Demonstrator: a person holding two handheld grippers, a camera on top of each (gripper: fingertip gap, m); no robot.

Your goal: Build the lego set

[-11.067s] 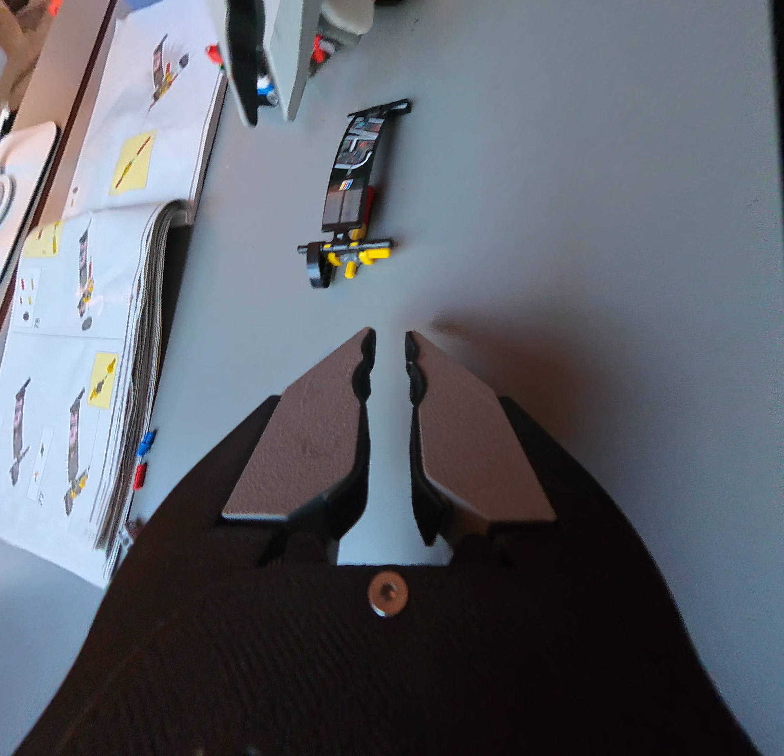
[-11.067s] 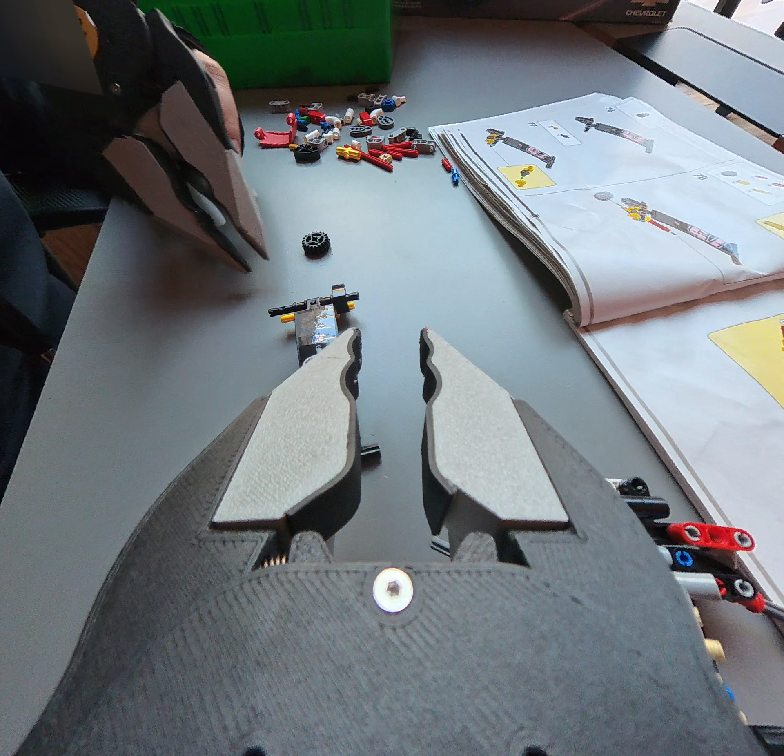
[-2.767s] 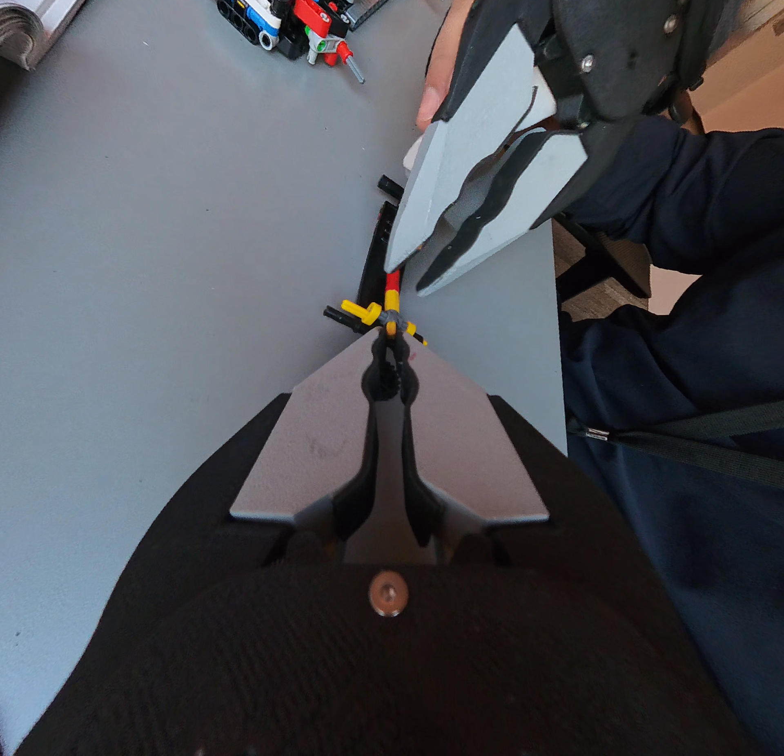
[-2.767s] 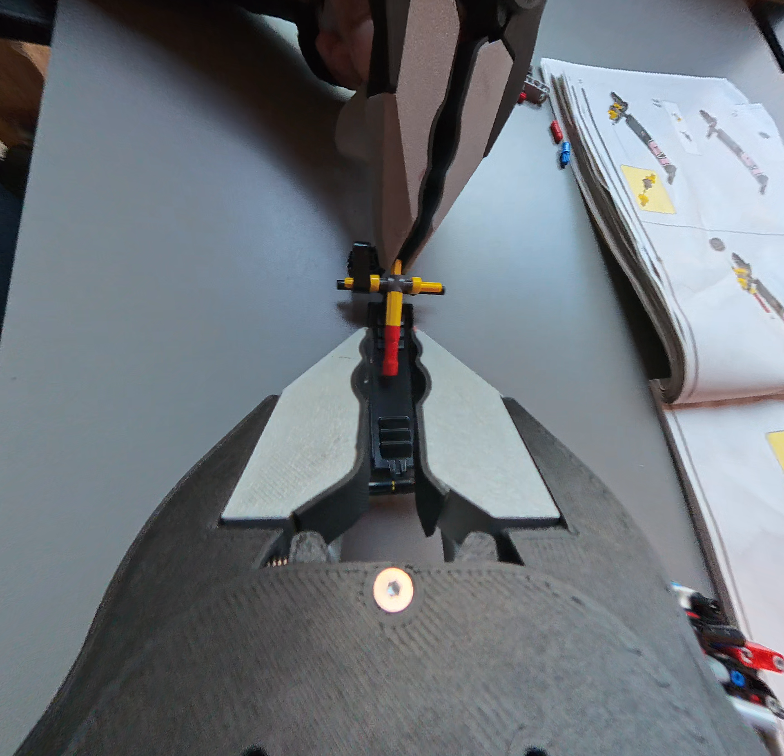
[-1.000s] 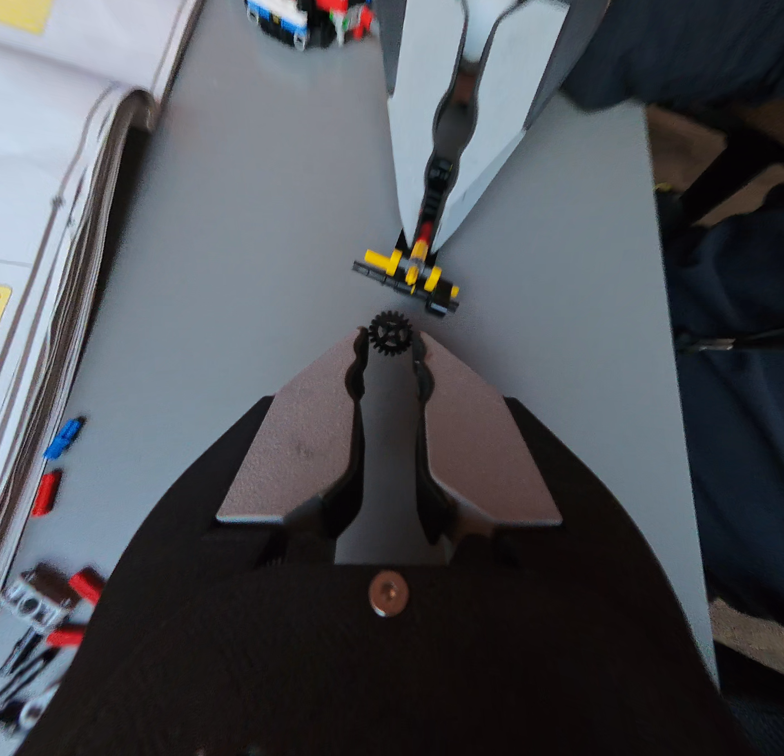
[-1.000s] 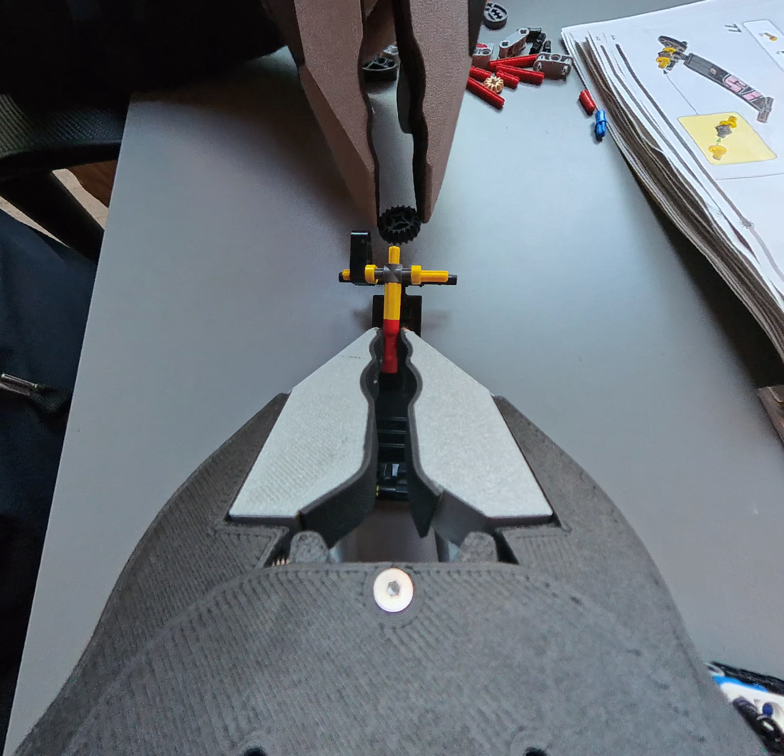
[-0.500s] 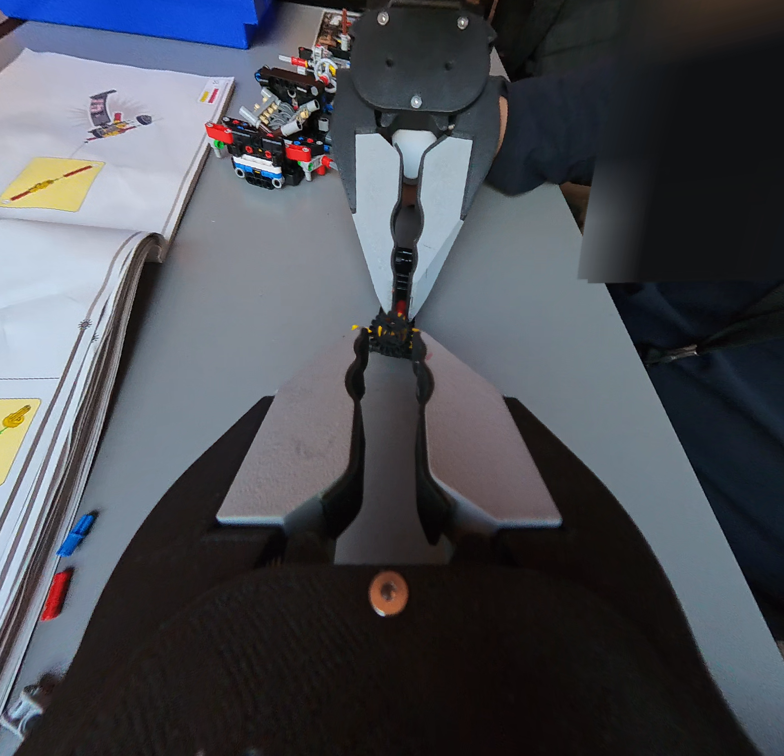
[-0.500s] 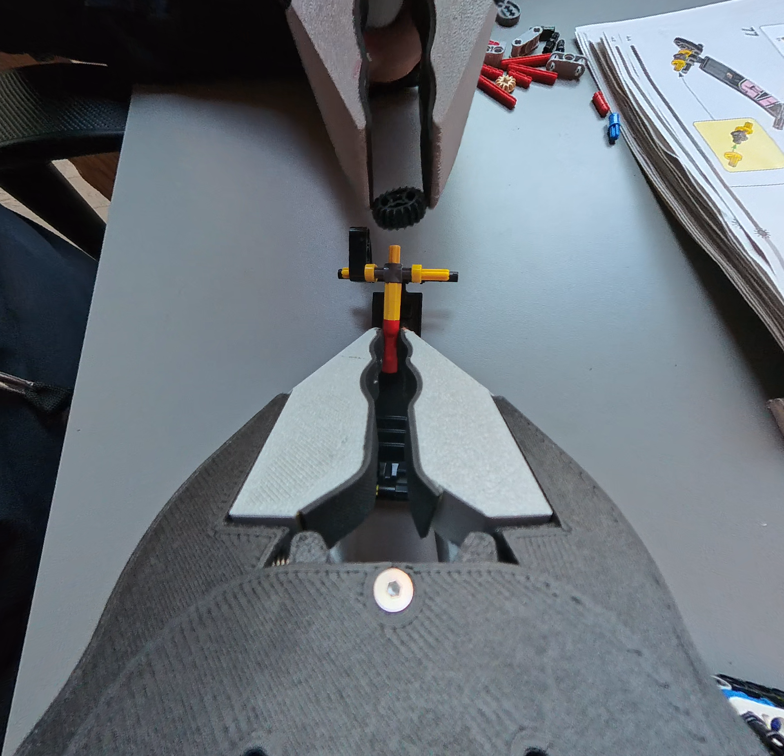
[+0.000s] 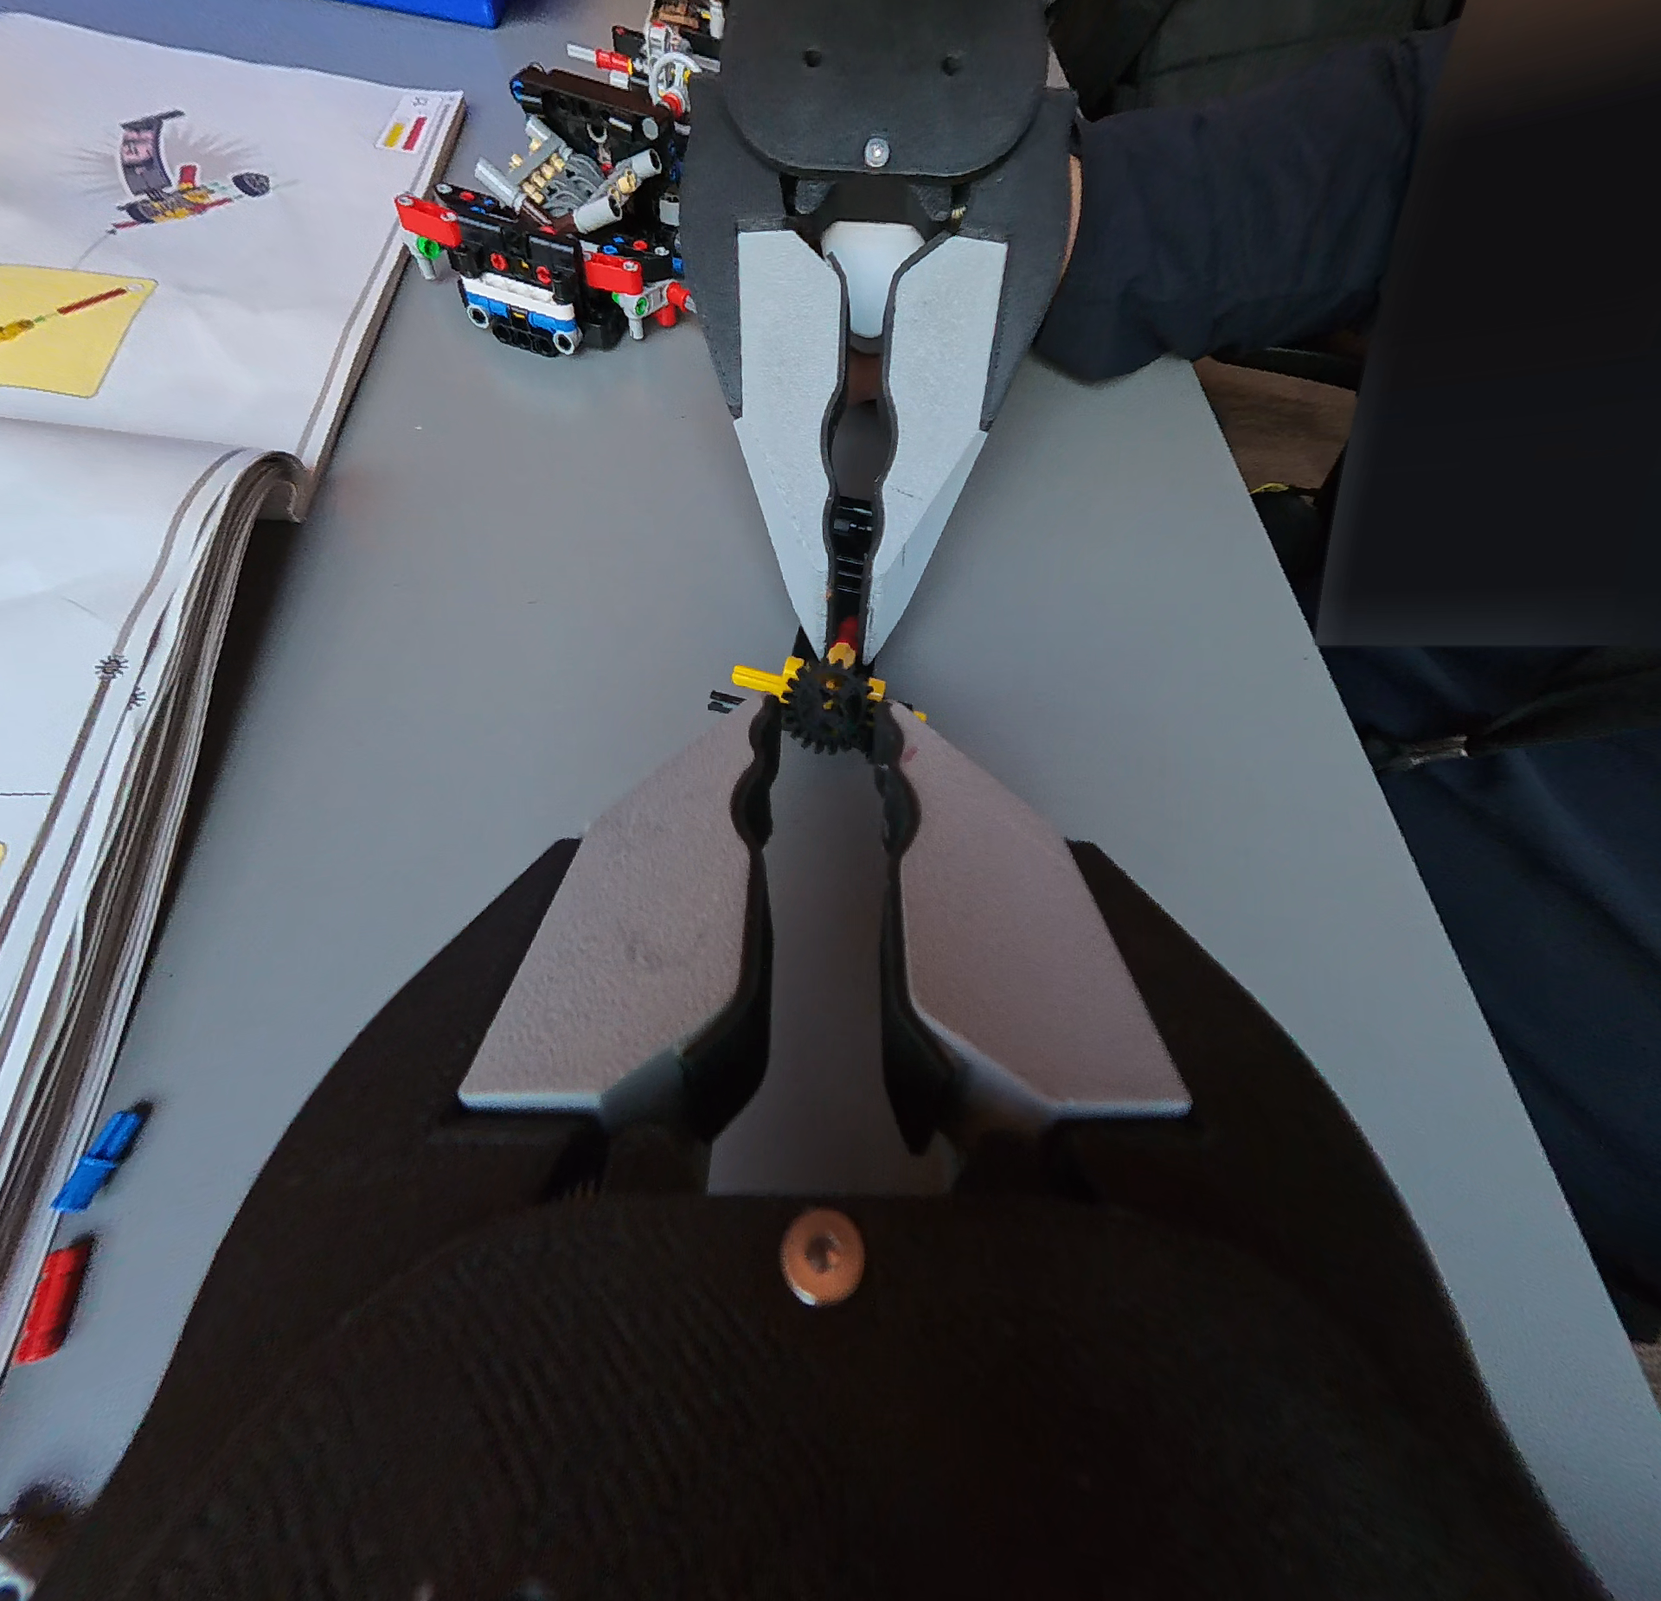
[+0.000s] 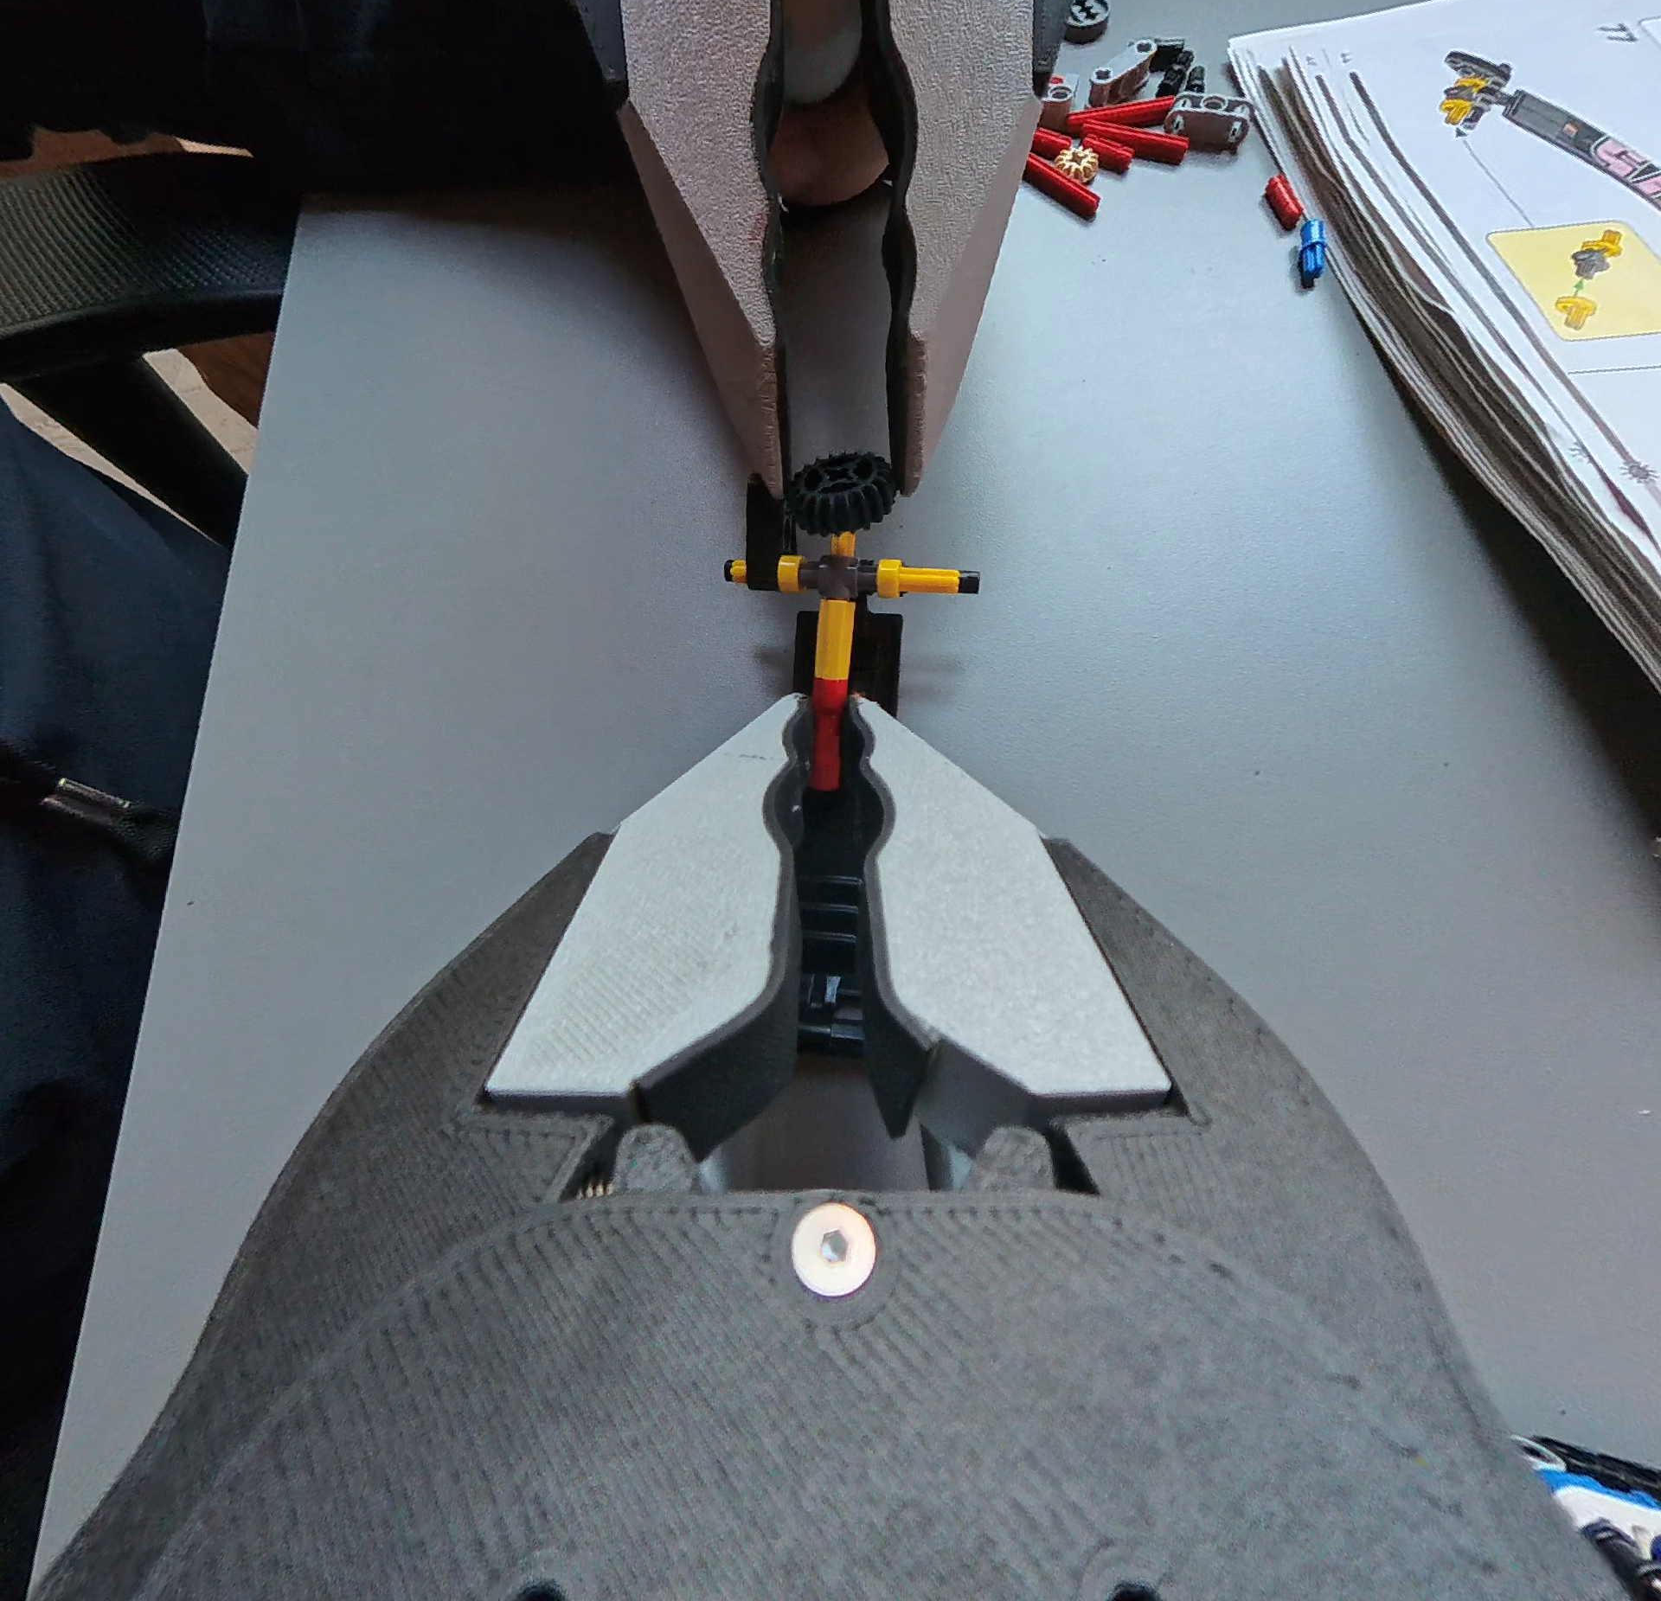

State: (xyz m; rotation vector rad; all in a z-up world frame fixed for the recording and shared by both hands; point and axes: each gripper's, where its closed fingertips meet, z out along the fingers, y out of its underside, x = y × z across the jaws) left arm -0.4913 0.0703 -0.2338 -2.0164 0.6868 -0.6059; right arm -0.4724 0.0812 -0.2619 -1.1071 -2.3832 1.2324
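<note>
Grey table point(image 9: 539, 569), booklet point(image 9: 135, 479) alongside. Left gripper point(image 9: 831, 722) clamps black gear point(image 9: 825, 704), now closed in and meeting the yellow axle tip; right gripper point(image 10: 831, 713) clenches the axle assembly point(image 10: 836, 623).

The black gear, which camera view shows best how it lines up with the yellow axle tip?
The right wrist view: the black gear, pinched in the left gripper, meets the yellow axle tip end-on. In the left wrist view the gear's face covers the axle, hiding the joint.
</note>
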